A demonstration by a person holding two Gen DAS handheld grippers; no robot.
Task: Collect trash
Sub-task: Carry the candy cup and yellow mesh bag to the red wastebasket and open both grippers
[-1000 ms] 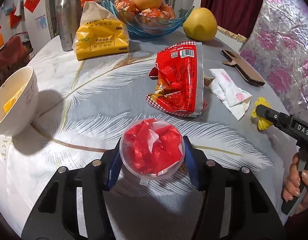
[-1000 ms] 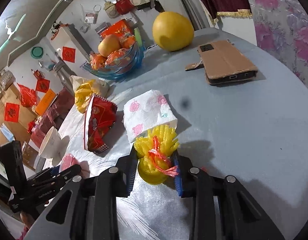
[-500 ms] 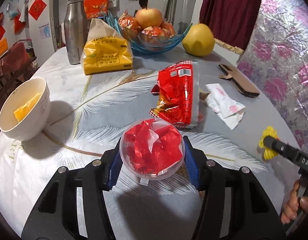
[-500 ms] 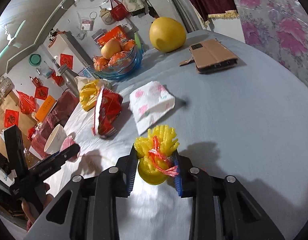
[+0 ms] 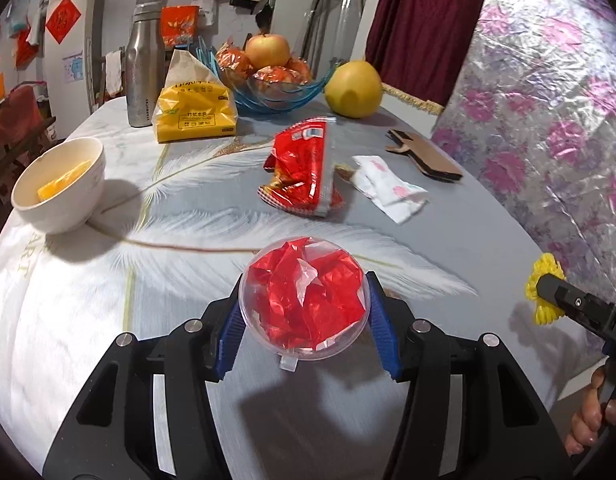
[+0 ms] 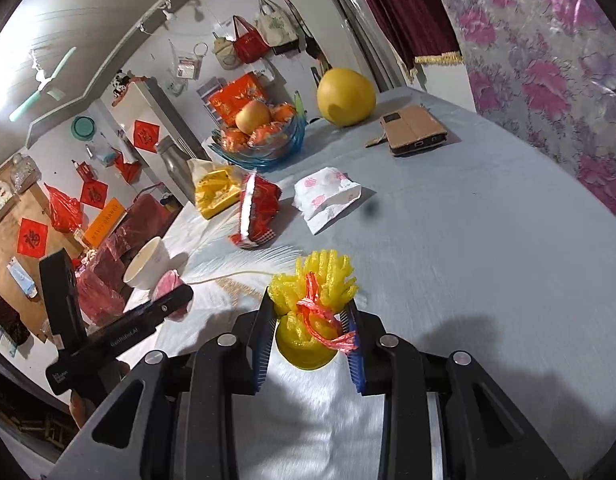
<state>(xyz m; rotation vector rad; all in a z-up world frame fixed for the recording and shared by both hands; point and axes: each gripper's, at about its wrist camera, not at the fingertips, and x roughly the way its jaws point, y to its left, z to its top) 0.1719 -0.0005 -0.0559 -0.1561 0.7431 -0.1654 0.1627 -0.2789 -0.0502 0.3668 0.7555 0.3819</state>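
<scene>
Both grippers are loaded. The left gripper (image 5: 304,320) is clamped on a clear plastic cup (image 5: 304,298) stuffed with red wrappers, its blue pads pressing on either side of the cup's round wall, and the cup is carried clear above the table (image 5: 447,232). The right gripper (image 6: 311,330) is clenched on a yellow foam fruit net (image 6: 308,300) tied with a red strip, its frilled end pointing away from the jaws; it too is off the cloth, over the near edge of the table. No bin shows in either view, so where these two pieces go cannot be told. Trash remaining on the table: a red snack bag (image 5: 304,172) lying flat near the centre, its long axis running away from the left gripper towards the fruit bowl (image 5: 274,88), and a crumpled floral tissue (image 5: 387,190) just beside the bag, on its right. Judged from both views, the bag lies straight ahead of the left gripper and the tissue ahead of the right, so each hand is nearer to its own piece, but neither can take more until it unloads
</scene>
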